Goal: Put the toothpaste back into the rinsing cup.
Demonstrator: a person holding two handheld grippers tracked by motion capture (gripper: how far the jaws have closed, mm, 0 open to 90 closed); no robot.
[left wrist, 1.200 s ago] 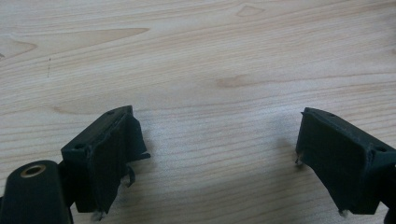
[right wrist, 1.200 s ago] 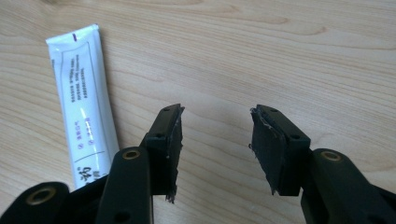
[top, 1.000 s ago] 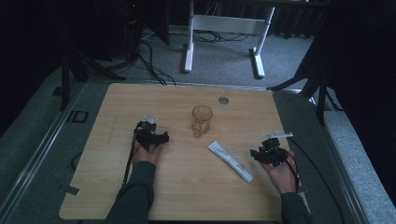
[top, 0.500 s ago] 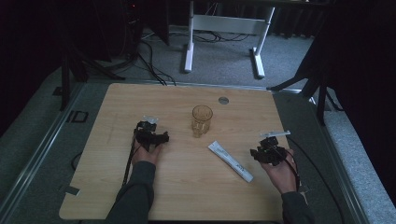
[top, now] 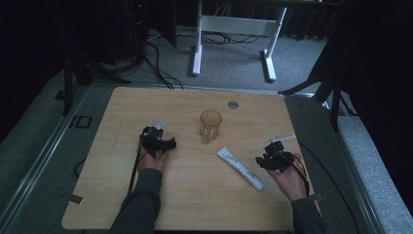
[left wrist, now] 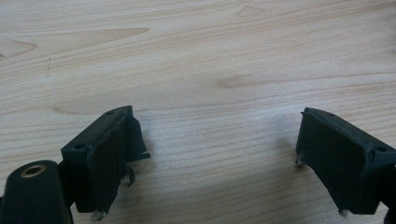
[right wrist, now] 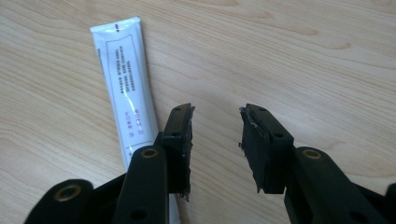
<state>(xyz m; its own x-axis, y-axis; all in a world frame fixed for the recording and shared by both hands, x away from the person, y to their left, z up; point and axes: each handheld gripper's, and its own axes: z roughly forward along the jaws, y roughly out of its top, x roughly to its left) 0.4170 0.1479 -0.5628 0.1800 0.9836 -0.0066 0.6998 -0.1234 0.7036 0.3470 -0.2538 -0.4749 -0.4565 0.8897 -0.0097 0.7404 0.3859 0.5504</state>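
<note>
**A:** Your right gripper (right wrist: 215, 140) is hovering low over the table (top: 146, 204) with its jaws partway apart and nothing between them; they have just been closing in from a wider gap. The white tube (right wrist: 125, 100) is lying flat just beside the left jaw, outside the gap and not touched, as far as the right gripper view is letting me judge.

**B:** And from above?

**A:** From above the tube (top: 240, 168) is lying slantwise on the wood, between the glass (top: 210, 125) and your right gripper (top: 273, 159). Your left gripper (left wrist: 215, 154) is resting well apart from all of it, jaws spread wide over bare wood, holding nothing.

**B:** How is the tube going to handle?

**A:** I am judging it light and soft-walled, so it is likely to be giving under the pads and sliding on the smooth top if you are nudging it from the side. The flat crimped end is looking thin and floppy; the far end is hidden under your jaw, so I cannot tell where the cap is sitting.

**B:** So where should you be taking hold?

**A:** Across the middle of the body, jaws straddling its narrow width, closing gently. The glass is looking fragile, so be keeping your approach away from it.
</note>
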